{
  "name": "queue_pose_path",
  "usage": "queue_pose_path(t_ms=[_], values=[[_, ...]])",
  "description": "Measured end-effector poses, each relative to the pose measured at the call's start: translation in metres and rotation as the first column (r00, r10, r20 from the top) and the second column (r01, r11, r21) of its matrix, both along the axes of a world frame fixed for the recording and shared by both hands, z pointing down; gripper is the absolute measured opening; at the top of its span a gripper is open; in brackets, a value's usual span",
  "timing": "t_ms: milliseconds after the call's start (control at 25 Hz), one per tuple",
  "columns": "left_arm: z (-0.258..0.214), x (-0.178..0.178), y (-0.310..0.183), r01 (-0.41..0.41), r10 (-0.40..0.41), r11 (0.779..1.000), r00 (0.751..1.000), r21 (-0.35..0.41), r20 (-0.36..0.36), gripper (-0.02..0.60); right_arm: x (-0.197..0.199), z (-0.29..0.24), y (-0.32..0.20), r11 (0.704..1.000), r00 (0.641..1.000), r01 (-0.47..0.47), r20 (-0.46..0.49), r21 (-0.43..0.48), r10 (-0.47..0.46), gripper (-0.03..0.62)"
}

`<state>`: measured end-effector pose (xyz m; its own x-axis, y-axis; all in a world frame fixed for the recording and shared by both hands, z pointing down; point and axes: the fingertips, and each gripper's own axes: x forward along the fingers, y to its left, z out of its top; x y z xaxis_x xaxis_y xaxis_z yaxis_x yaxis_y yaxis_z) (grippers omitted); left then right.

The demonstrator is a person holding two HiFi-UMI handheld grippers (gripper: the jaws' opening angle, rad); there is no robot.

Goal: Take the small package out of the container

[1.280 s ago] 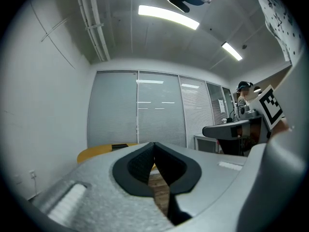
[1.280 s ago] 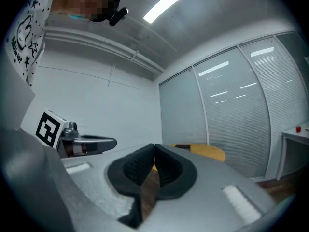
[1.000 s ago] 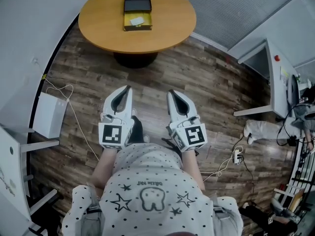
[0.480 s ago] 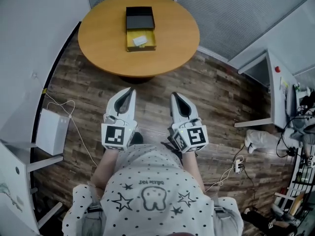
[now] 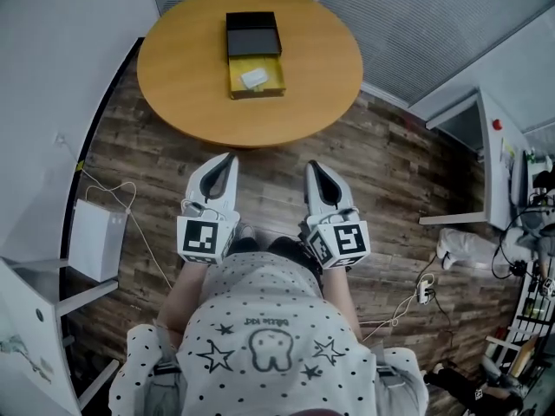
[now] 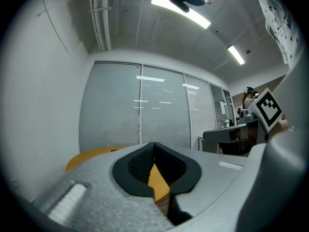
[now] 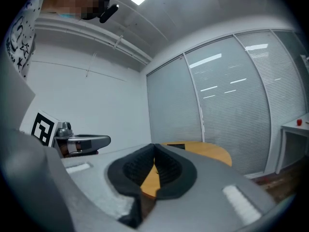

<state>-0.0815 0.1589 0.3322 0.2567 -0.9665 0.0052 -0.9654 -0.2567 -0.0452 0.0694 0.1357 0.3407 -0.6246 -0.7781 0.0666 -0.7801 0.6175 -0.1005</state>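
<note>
while the left gripper (image 5: 228,157) points level toward the round table (image 5: 182,68), its jaws are pressed together with nothing between them. the small package (image 5: 254,77) lies well ahead of both pairs of jaws, a little right of the left pair and left of the right pair, inside the yellow container (image 5: 233,83), with a black lid (image 5: 252,33) just beyond it. the right gripper (image 5: 310,165) likewise has its jaws closed tight and empty. only the head view shows the package. the left gripper view catches just the table's edge past its tips, and the right gripper view shows the tabletop and window blinds (image 7: 231,110) ahead of its jaws.
</note>
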Motion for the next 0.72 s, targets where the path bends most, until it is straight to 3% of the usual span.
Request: queue_pose_path(t_ms=[440, 720], values=[[0.012, -0.037, -0.011, 0.056, -0.056, 0.998, 0.998, -0.018, 0.013, 0.006, -0.008, 0.011, -0.013, 1.0, 1.0, -0.005, -0.014, -0.024, 0.005, 0.005], [0.017, -0.037, -0.02, 0.069, -0.069, 0.997, 0.998, -0.029, 0.005, 0.006, -0.01, 0.017, -0.028, 0.999, 1.0, 0.008, -0.009, -0.032, -0.008, 0.005]])
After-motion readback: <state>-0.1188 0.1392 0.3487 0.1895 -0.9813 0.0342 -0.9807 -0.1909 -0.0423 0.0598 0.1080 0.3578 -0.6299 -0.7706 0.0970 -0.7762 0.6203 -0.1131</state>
